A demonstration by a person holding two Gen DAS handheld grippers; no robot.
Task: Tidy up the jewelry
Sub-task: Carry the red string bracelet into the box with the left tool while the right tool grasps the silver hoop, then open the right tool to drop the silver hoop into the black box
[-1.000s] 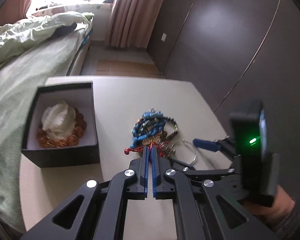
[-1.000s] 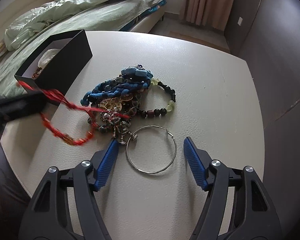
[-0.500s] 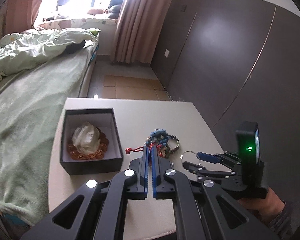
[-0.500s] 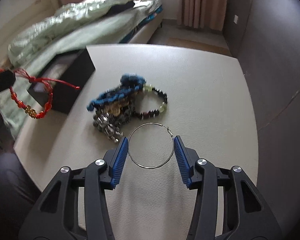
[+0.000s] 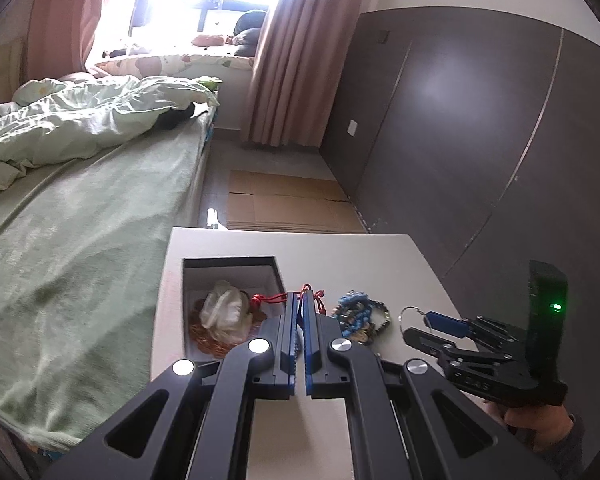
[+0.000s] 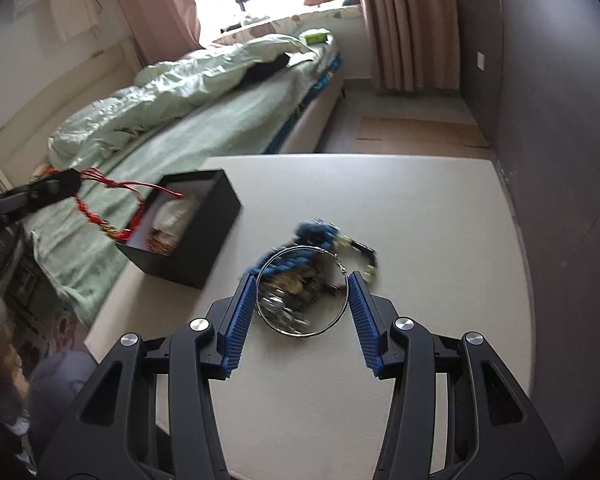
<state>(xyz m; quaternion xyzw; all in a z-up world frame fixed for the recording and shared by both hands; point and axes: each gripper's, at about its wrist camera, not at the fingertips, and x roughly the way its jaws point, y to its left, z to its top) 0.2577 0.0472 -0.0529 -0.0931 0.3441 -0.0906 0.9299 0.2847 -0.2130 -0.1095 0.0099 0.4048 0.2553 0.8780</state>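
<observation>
My left gripper (image 5: 302, 294) is shut on a red cord bracelet (image 5: 268, 299), held in the air at the right wall of the open black box (image 5: 228, 259). In the right wrist view the red bracelet (image 6: 100, 216) dangles from the left gripper (image 6: 76, 182) over the near corner of the box (image 6: 204, 240). My right gripper (image 6: 302, 276) is shut on a large silver hoop earring (image 6: 296, 335), a pad on each side, lifted above the table. Behind the hoop lies the jewelry pile (image 6: 316, 232) of blue and dark beads.
The box holds a white crumpled item (image 5: 224, 312) on orange-gold beads. The pale table (image 6: 420, 220) ends close to a green bed (image 5: 80, 220) on the left and a dark cabinet wall (image 5: 460, 140) on the right. A hand (image 5: 540, 420) holds the right gripper.
Both grippers rose. The left pulled the red bracelet out of the pile and carried it to the box. The right closed on the hoop and lifted it off the table.
</observation>
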